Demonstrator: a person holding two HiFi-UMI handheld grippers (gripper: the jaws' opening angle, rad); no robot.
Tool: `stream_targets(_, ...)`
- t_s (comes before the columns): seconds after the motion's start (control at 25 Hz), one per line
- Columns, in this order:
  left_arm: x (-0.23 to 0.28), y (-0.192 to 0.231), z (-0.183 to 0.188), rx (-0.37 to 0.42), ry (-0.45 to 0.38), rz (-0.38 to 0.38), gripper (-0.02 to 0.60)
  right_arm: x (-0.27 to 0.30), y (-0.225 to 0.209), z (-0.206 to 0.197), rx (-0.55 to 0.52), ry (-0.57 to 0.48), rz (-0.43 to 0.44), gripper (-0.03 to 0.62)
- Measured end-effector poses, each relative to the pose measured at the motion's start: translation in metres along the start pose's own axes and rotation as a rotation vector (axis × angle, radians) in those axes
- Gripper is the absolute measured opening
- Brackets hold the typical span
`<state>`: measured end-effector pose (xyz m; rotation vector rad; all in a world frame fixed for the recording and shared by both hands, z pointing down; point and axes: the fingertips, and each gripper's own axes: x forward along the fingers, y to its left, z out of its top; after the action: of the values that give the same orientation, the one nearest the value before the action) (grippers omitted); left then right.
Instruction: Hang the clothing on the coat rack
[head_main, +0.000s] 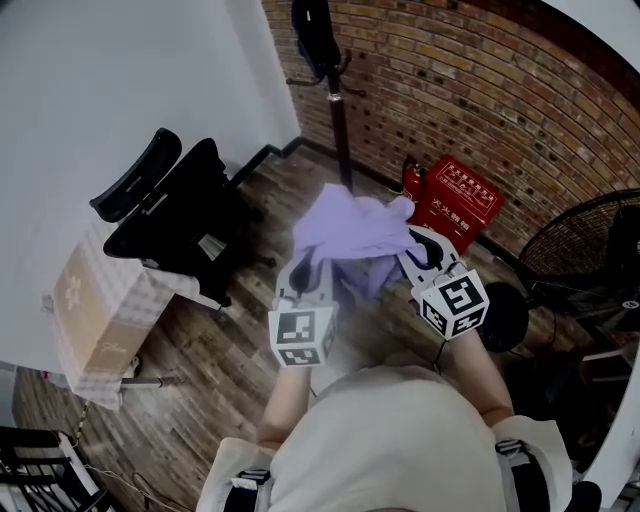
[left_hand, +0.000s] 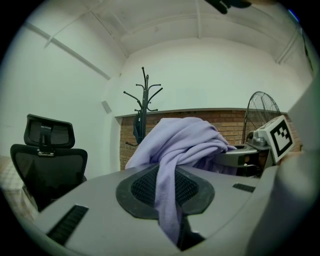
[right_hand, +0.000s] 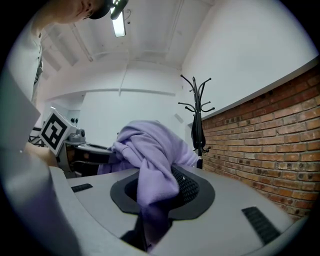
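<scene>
A lilac garment (head_main: 352, 240) hangs bunched between my two grippers, held up off the floor. My left gripper (head_main: 305, 272) is shut on its left side; in the left gripper view the cloth (left_hand: 172, 165) runs down into the jaws. My right gripper (head_main: 422, 250) is shut on the right side, where the fabric (right_hand: 152, 175) is pinched over the black pad. The black coat rack (head_main: 330, 70) stands ahead by the brick wall, with a dark item hanging on it. The coat rack (left_hand: 143, 107) shows beyond the cloth in the left gripper view, and the coat rack (right_hand: 198, 112) in the right one.
A black office chair (head_main: 180, 215) stands to the left by a white wall. A cardboard box (head_main: 95, 320) sits at the left. A red crate (head_main: 455, 205) and a fire extinguisher (head_main: 412, 182) rest against the brick wall. A floor fan (head_main: 585, 250) stands at the right.
</scene>
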<state>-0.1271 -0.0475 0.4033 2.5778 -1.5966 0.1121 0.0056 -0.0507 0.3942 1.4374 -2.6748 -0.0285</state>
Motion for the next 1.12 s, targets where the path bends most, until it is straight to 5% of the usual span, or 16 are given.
stream_targets(0.48,0.06,0.011,0.0,0.002,-0.001,-0.003,0.044,0.042,-0.048,-0.005,-0.028,-0.003,-0.014,0.079)
stream_targets(1.12,0.192,0.04,0.047,0.03,-0.045,0.043,0.044,0.138,-0.156,0.032,-0.076,-0.034,0.006,0.08)
